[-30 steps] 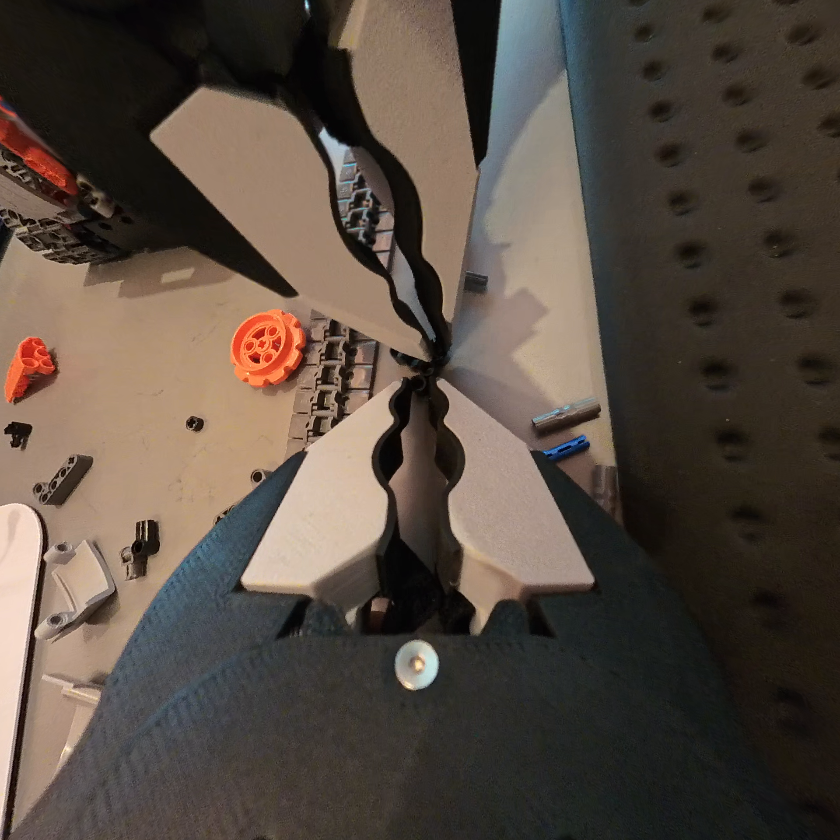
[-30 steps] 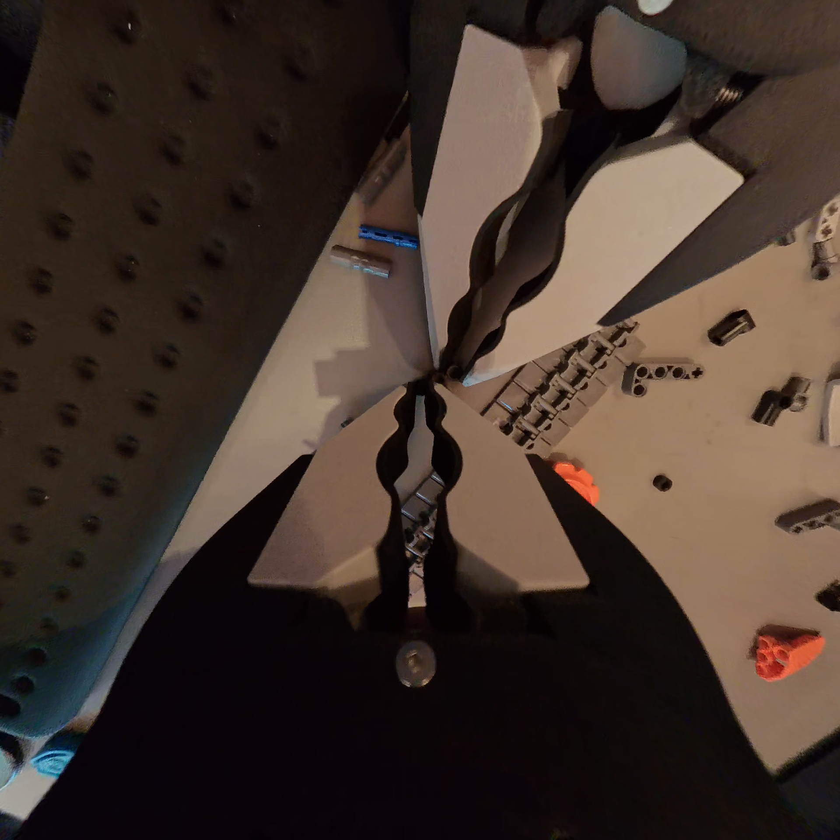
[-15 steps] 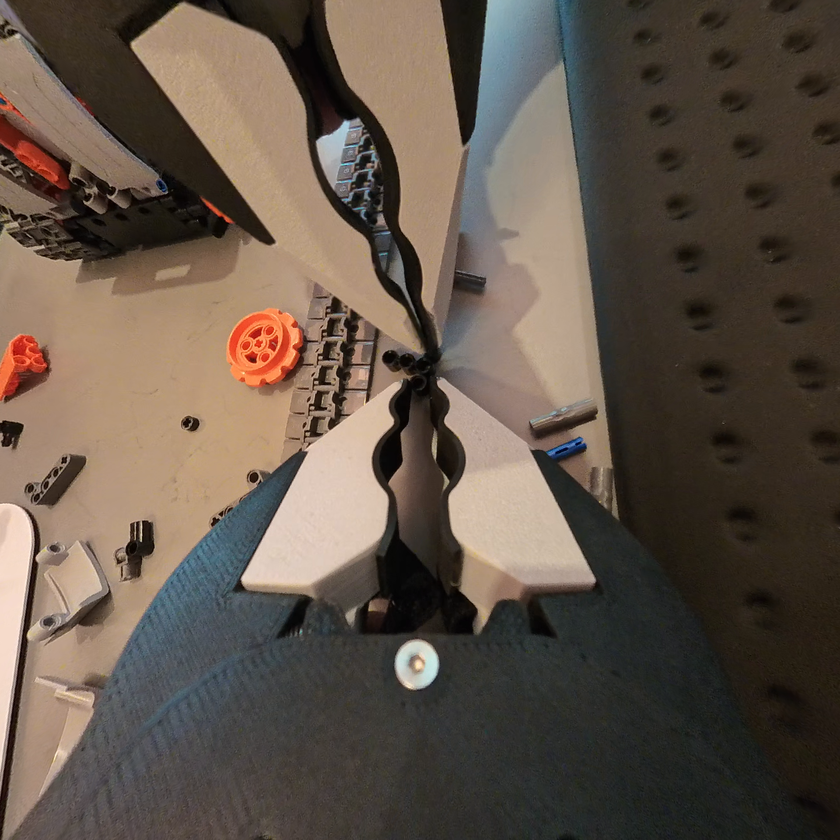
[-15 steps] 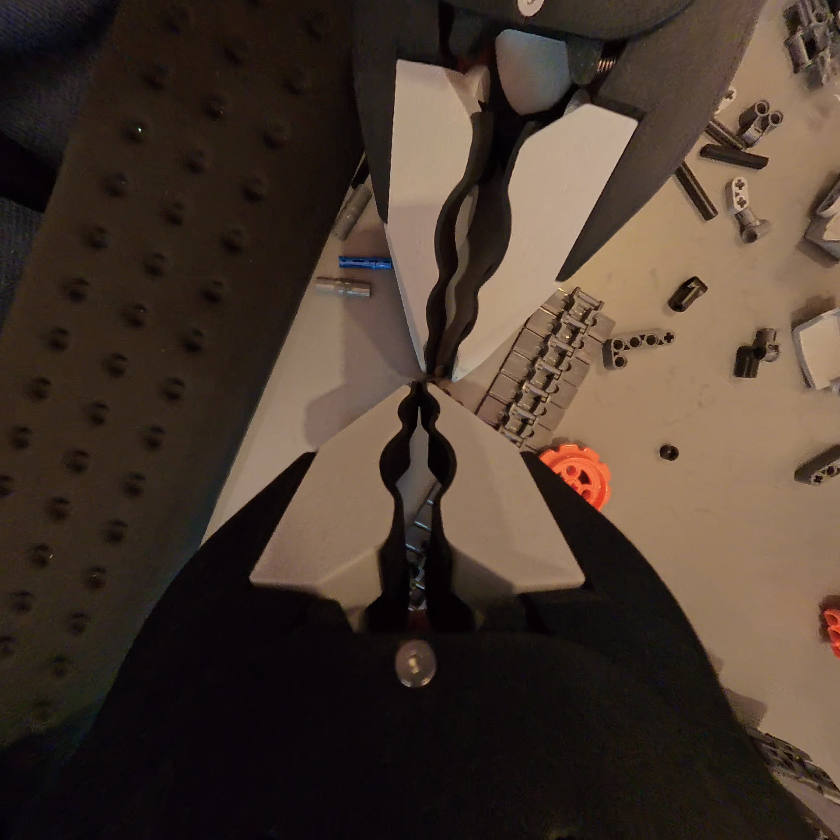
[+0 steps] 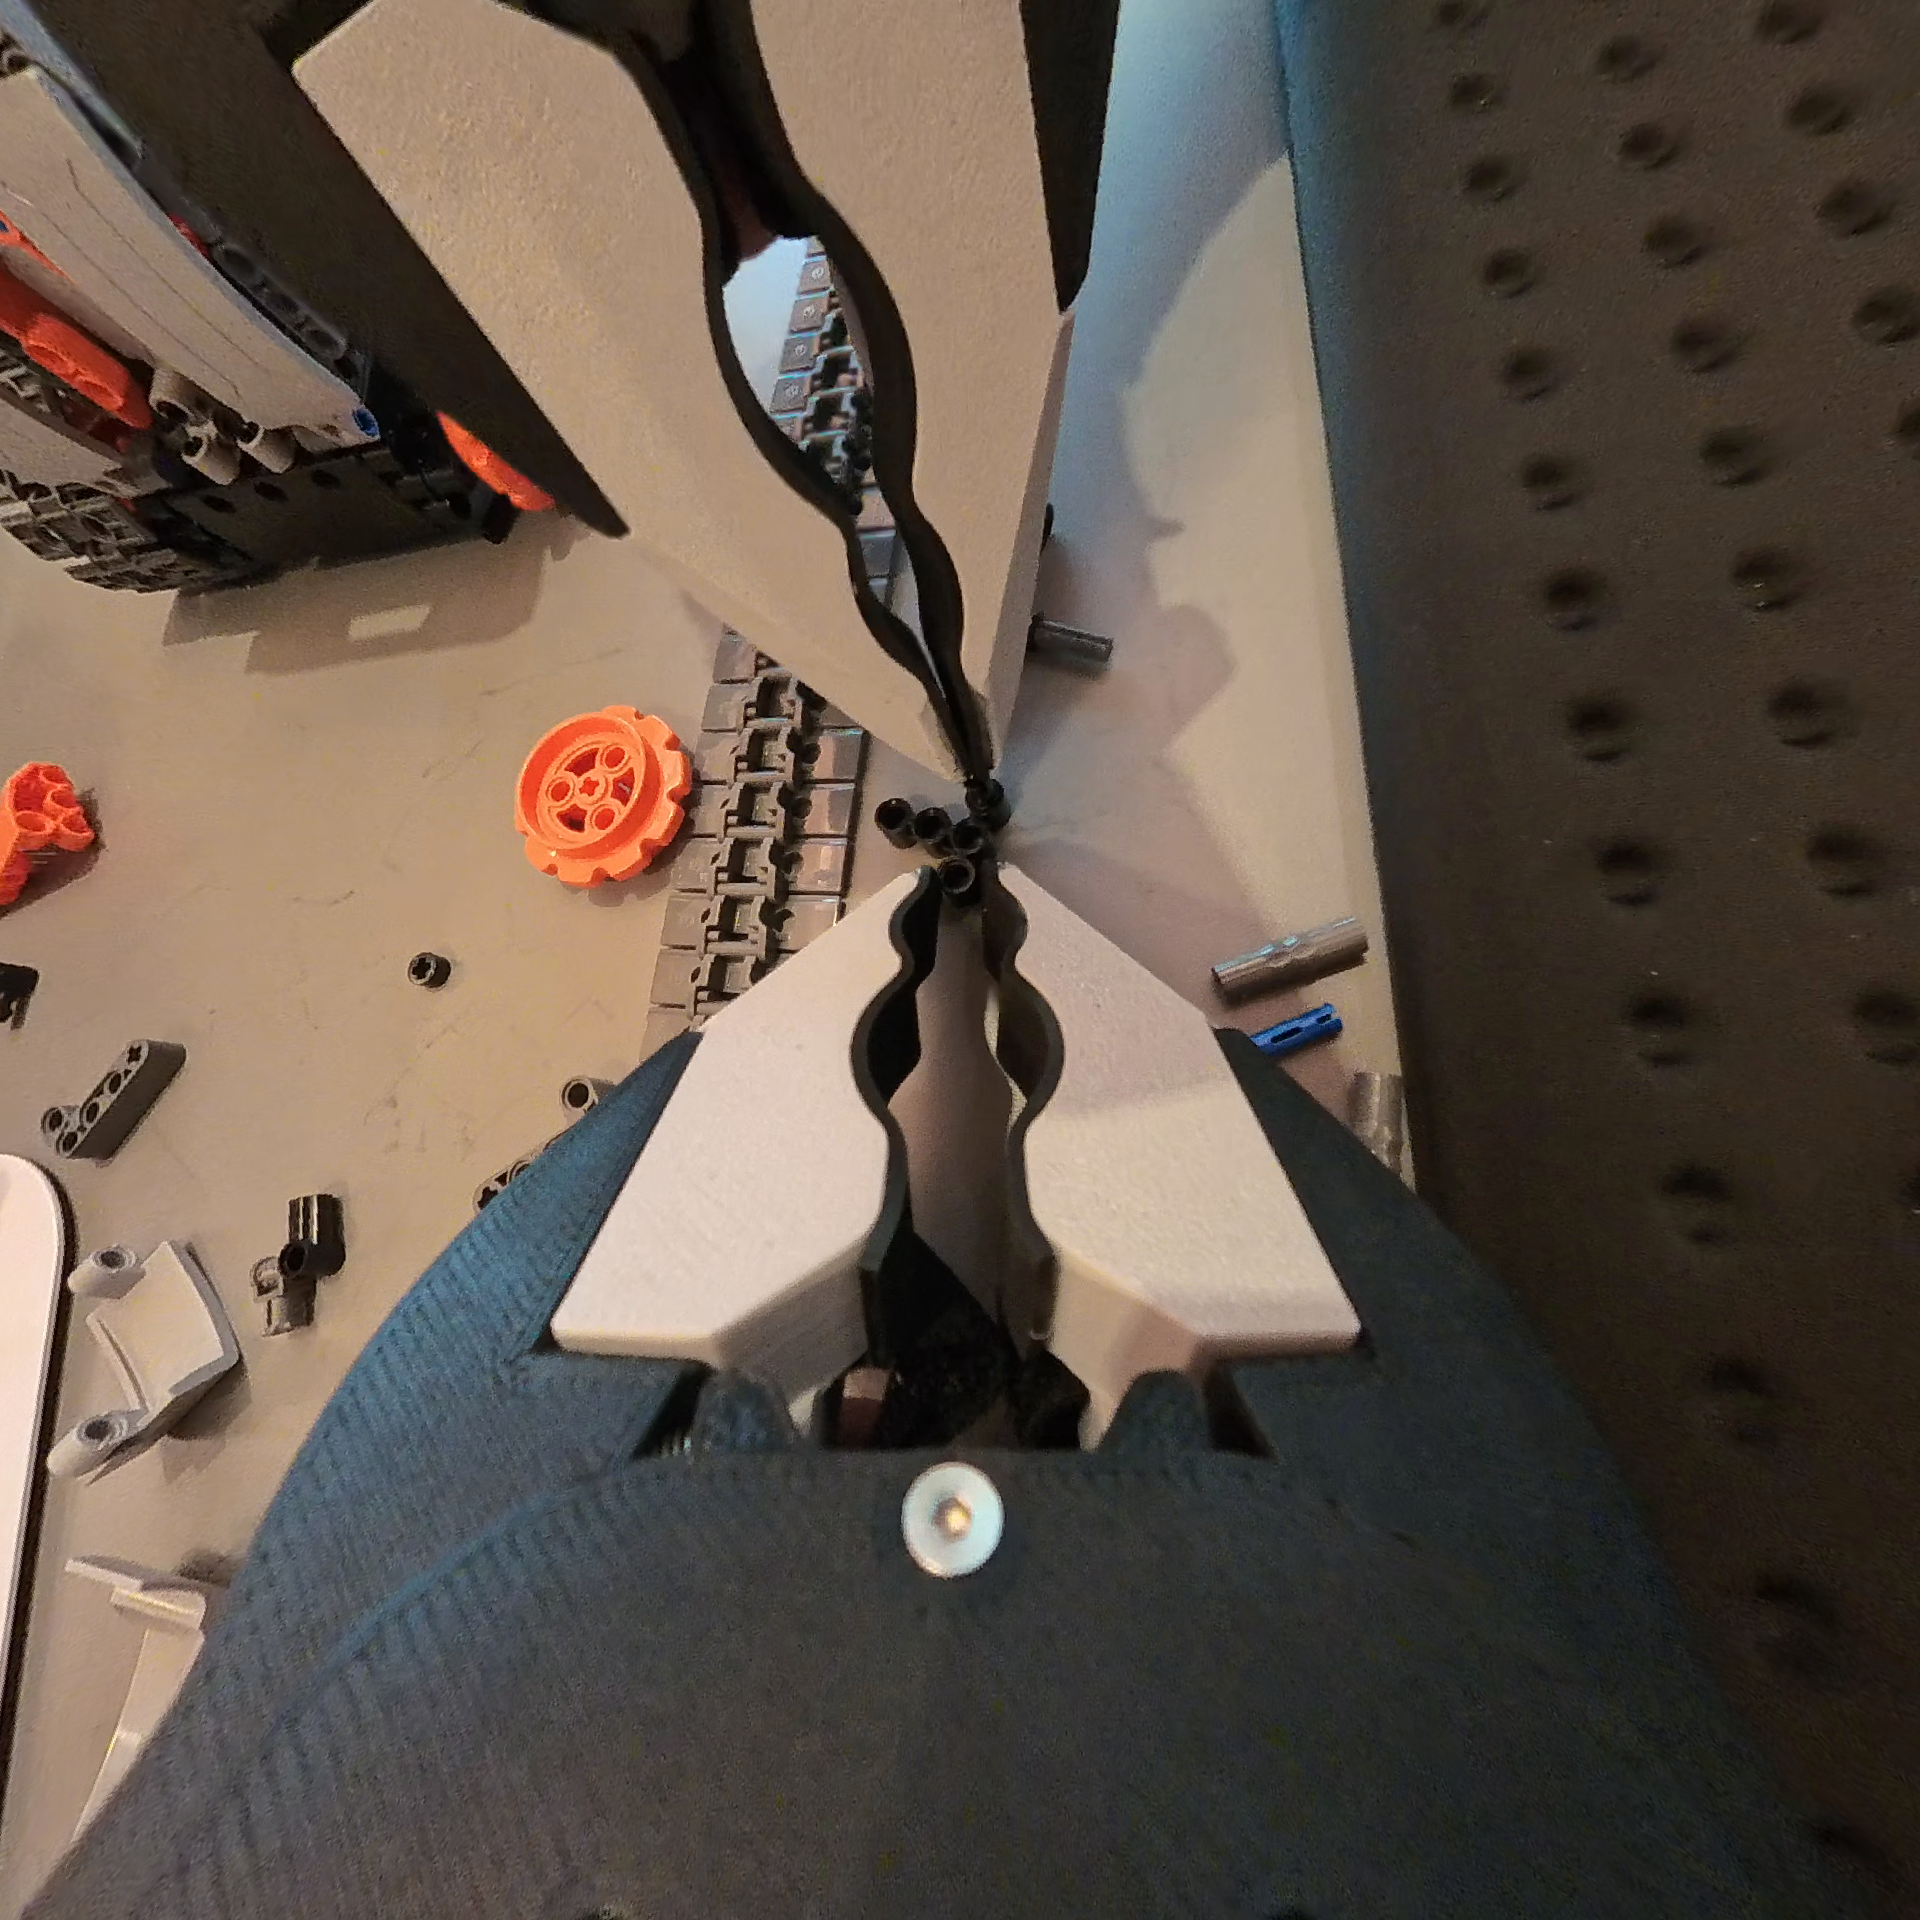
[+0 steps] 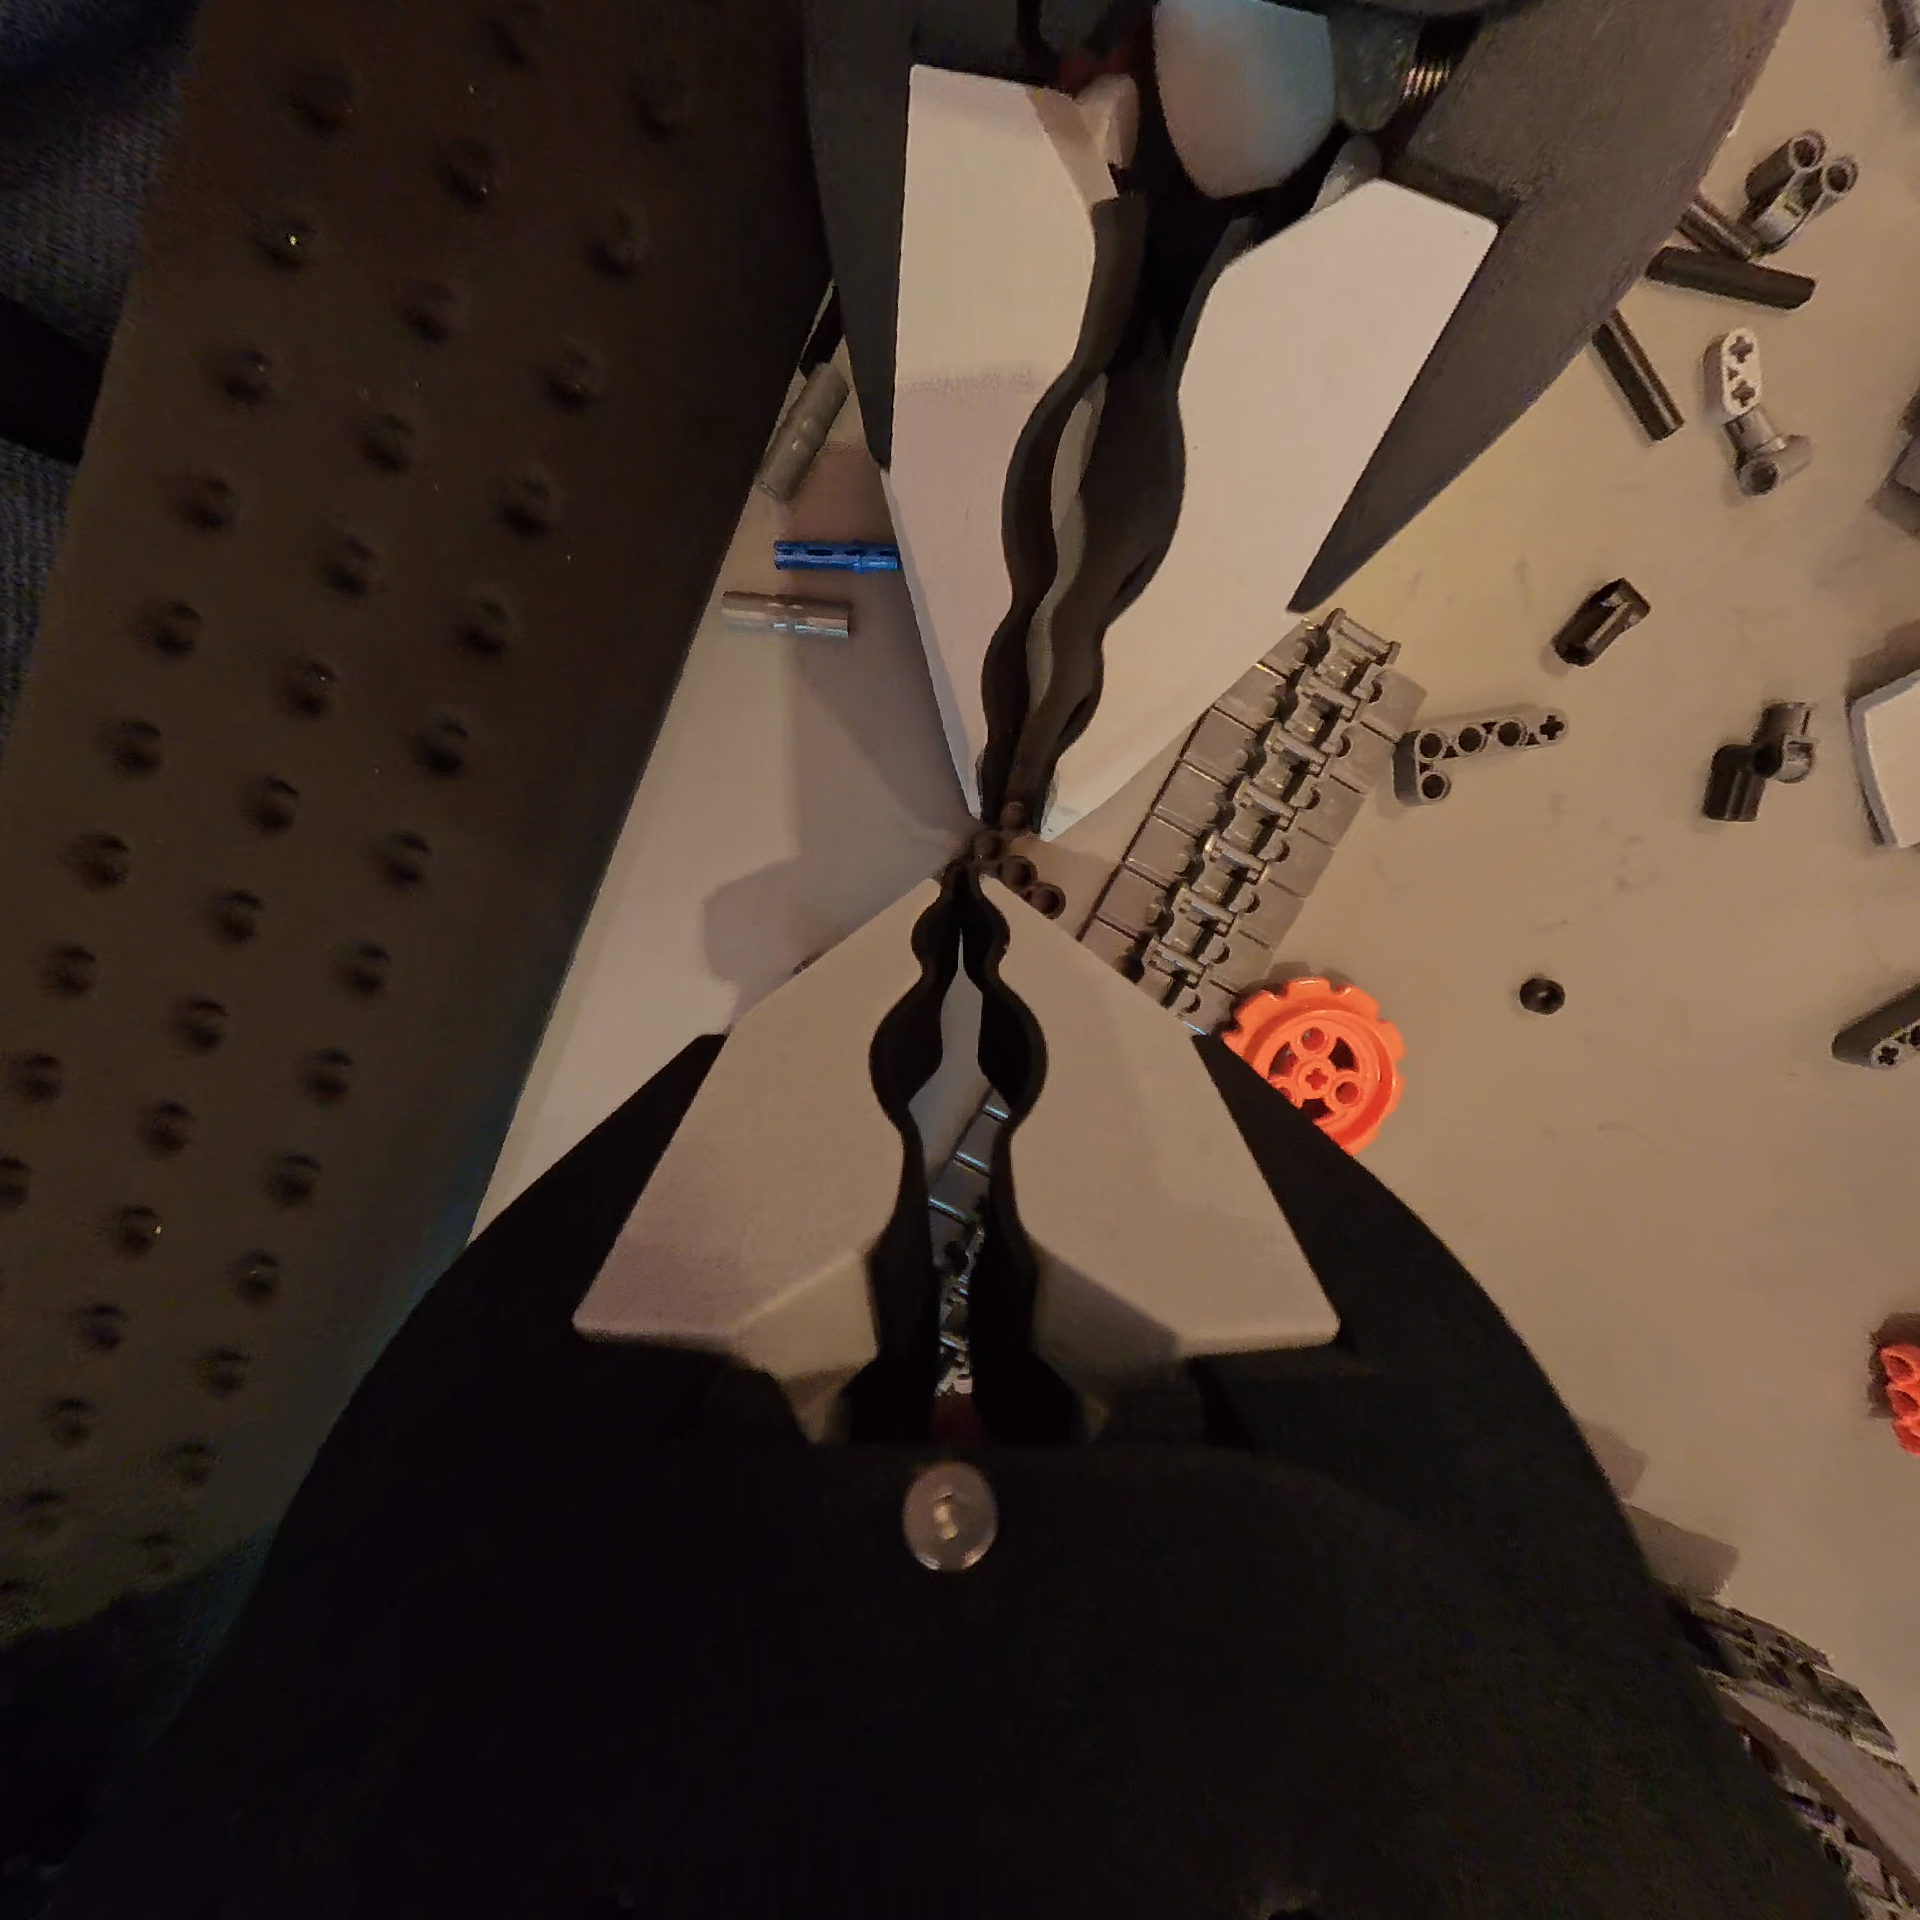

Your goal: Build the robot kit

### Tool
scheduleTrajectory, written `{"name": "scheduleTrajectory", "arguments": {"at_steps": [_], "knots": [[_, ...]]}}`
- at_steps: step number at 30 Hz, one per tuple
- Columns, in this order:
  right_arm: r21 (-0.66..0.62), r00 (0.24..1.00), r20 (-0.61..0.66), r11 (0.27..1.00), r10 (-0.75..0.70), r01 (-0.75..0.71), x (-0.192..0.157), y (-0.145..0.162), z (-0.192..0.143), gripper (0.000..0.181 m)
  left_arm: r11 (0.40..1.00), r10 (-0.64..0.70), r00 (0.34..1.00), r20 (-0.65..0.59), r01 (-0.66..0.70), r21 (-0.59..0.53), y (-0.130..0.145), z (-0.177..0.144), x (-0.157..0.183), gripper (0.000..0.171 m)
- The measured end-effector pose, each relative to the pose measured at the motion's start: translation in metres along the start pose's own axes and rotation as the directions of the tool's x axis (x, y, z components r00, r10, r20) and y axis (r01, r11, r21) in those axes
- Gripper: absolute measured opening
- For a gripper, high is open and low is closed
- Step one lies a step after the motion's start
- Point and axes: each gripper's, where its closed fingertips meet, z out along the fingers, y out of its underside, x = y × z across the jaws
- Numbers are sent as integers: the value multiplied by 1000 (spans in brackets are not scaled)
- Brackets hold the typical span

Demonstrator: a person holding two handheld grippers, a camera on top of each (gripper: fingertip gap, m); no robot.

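A small black holed piece (image 5: 930,828) hangs above the grey table (image 5: 312,727), pinched from two sides. My left gripper (image 5: 961,888) comes from below in the left wrist view and is shut on the piece's near end. My right gripper (image 5: 977,790) comes down from the top and is shut on its far end. In the right wrist view my right gripper (image 6: 961,883) sits at the bottom, the left gripper (image 6: 1013,816) points down from above, and the black piece (image 6: 1029,878) shows just right of the touching tips.
A grey track chain (image 5: 769,831) and an orange toothed wheel (image 5: 603,795) lie under the grippers. A grey pin (image 5: 1288,951) and a blue pin (image 5: 1294,1029) lie by dimpled black foam (image 5: 1662,831). A built model (image 5: 156,436) stands far left. Small loose parts are scattered about. Less than 4 cm separates the two grippers' tips. The grey pin (image 5: 1288,951) sits 5 cm or so from the ends of my left fingers. It is also in sight in the right wrist view (image 6: 783,619).
The two grippers stayed tip to tip. The right gripper swung more upright in the left view, uncovering the model. More of the black piece now shows left of the tips.
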Motion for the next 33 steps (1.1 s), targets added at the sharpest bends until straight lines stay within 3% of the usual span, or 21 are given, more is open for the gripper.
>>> {"name": "scheduleTrajectory", "arguments": {"at_steps": [7,12,15,19,23,27,33], "knots": [[0,999,21,999,34,-34,1,0,0,0,1000,-12,1000,7,12,-10,0,-1,1,8],[119,995,-58,990,82,-75,4,-7,-15,4,998,-60,998,-33,59,-31,1,-6,15,8],[186,987,-96,976,131,-111,9,-8,-27,3,997,-66,995,-68,63,-42,0,-12,26,23],[242,974,-152,962,169,-129,14,-6,-33,2,996,-90,996,-29,89,-29,3,-38,13,25],[262,960,-196,954,198,-144,17,2,-35,5,987,-121,984,134,134,-93,29,-81,-20,23],[291,958,-194,945,212,-150,15,5,-31,3,962,-137,965,224,184,-203,61,-116,-32,18],[291,962,-179,945,206,-149,11,10,-22,4,915,-155,970,188,213,-342,89,-136,-14,17]]}}
